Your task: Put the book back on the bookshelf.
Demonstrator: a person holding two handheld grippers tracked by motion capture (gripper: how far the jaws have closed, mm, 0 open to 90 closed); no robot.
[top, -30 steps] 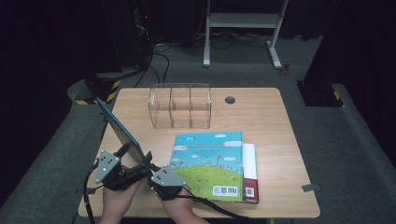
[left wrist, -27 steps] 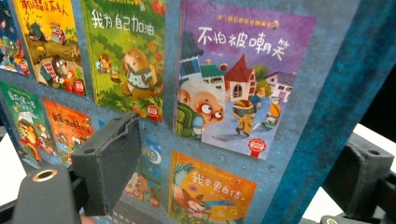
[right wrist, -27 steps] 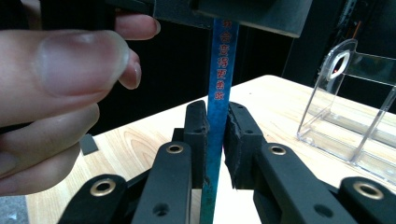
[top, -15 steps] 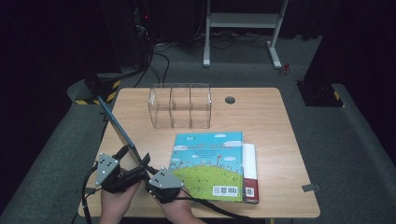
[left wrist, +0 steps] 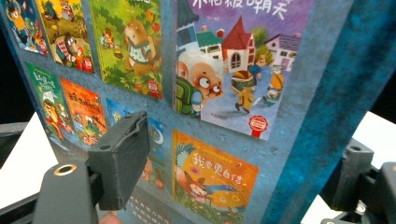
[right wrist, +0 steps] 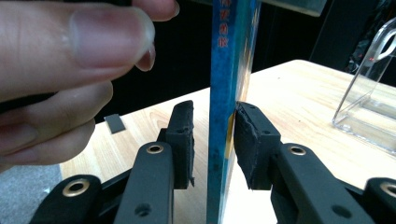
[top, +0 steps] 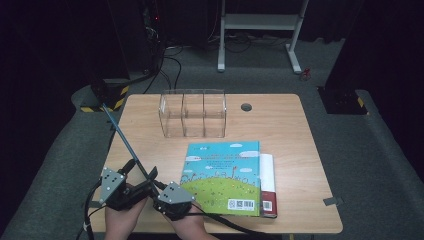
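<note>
A thin blue picture book (top: 122, 137) stands on edge at the table's front left, leaning up and away to the left. My right gripper (top: 156, 186) grips its lower end. In the right gripper view the jaws close in on the book's edge (right wrist: 224, 70) from both sides, so my right gripper (right wrist: 215, 112) is shut on it. My left gripper (top: 142, 169) sits just left of it, open. In the left gripper view the book's illustrated cover (left wrist: 224, 93) slants between the widely spread jaws of my left gripper (left wrist: 240, 149).
A green and blue picture book (top: 222, 177) lies flat at the front middle, on top of a book with a white and red spine (top: 267, 182). A clear three-bay organiser (top: 192, 114) stands at the back. The wooden table (top: 300, 140) has a round cable hole (top: 246, 107).
Both hands and grippers have drifted slightly toward the person and to the left, carrying the upright book along. The book keeps its lean.
</note>
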